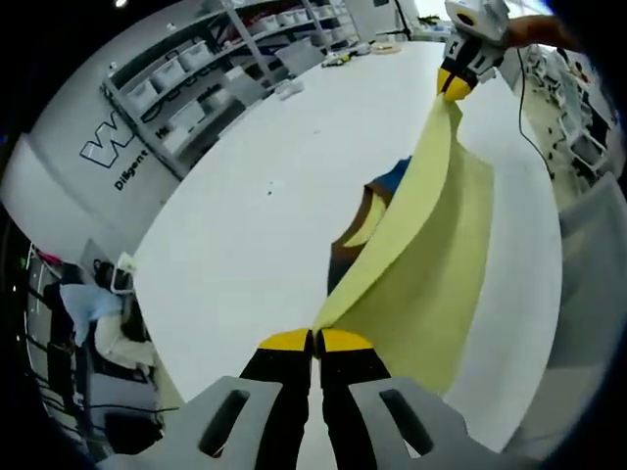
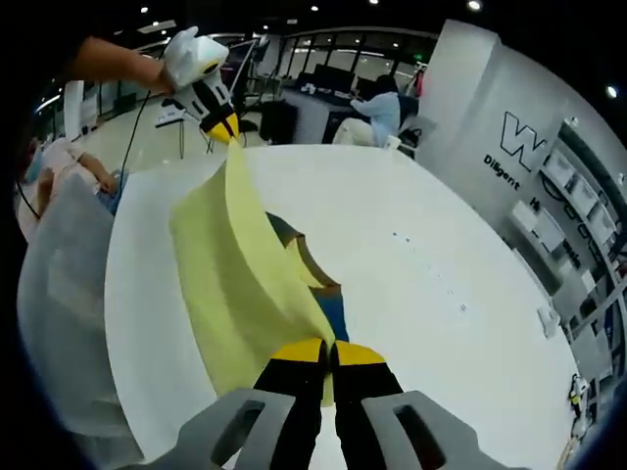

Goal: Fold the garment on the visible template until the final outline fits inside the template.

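1. Yellow fabric made up the garment [image 1: 431, 255], which hung stretched in the air between the two grippers above the white table [image 1: 255, 225], its lower part sagging toward the tabletop.
2. Beneath the garment, on the table, lay a brown and blue shape [image 2: 328, 294] with a yellow patch; whether this was the template or part of the garment could not be told.
3. Judging by this, the task was at an early or middle stage: the garment was lifted and spread, no finished fold lay flat, and the laying down and fitting within the outline was not yet done.
4. In the left gripper view, the left gripper [image 1: 313, 343] had its jaws pressed together on one corner of the garment, the cloth running straight up from the yellow tips.
5. Across the garment from it, the right gripper [image 1: 454, 86] pinched the opposite corner, held in a person's hand.
6. In the right gripper view, the right gripper [image 2: 328, 352] likewise showed its jaws closed on the cloth edge, and the left gripper [image 2: 223, 125] clamped the far corner.
7. Shelving with bins [image 1: 206, 69] stood beyond the table.
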### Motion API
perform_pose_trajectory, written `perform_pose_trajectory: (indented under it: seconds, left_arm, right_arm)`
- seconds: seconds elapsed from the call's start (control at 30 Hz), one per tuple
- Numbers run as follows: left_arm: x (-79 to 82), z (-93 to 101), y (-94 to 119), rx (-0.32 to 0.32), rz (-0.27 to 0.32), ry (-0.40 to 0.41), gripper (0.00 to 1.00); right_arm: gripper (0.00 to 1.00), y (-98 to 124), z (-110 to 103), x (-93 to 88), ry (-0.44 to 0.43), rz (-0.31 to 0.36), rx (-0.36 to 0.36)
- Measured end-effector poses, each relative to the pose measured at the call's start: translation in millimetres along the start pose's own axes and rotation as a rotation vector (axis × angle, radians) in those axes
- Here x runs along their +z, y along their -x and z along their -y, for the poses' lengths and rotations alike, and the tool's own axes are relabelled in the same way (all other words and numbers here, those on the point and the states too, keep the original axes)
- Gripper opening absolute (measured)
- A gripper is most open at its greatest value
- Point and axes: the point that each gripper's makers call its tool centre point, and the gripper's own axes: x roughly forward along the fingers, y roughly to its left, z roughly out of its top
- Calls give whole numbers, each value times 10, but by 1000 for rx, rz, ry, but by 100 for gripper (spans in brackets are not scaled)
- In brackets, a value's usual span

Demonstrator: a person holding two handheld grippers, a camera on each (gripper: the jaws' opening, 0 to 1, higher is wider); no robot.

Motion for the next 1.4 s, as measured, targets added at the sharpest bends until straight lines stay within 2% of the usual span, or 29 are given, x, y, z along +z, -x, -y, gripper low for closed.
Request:
perform_pose_trajectory:
  seconds: [0.8, 1.13, 1.4]
  left_arm:
    - [-158, -153, -642, -43, -16, 63, 0]
    - [-304, -152, -849, -68, -36, 99, 0]
    - [-391, -164, -1029, -80, -58, 147, 1]
  right_arm:
    - [0, -640, 237, -323, -83, -77, -28]
    - [0, -934, 285, -416, -36, -97, -34]
    - [0, -1074, 349, -458, -33, -115, -36]
